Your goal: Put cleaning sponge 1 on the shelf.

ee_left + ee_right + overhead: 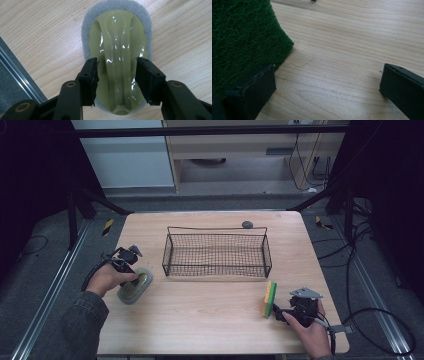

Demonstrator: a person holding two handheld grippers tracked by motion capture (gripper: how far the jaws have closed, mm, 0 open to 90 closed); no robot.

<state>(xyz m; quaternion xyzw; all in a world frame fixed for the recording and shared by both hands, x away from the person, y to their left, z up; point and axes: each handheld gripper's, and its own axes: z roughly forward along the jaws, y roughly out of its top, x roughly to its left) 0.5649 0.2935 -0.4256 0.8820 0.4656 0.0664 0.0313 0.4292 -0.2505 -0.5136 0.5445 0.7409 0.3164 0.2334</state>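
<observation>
I can read no words or labels on anything here. I count one scrubber, one sponge, one wire basket and one small grey lump, all on one wooden table (210, 310).

My left gripper (116, 75) is down over the scrubber (117, 50), which lies flat at the near left of the table. The scrubber has a shiny yellow-green handle on top and a grey fuzzy pad underneath. My two black jaws stand one on each side of the handle's raised middle, right up against it. I cannot tell for sure if they are squeezing it yet.

My right gripper (327, 82) is at the near right of the table. Its jaws are spread wide apart with only bare wood between them. One jaw sits just beside the sponge (270, 298), which stands on its edge. The sponge is yellow with a green rough side, and that green side (242, 42) is close by my jaw.

The wire basket (217, 254) is black and sits in the middle, far from me. The small grey lump (247, 224) lies just behind the basket, near the far edge.
</observation>
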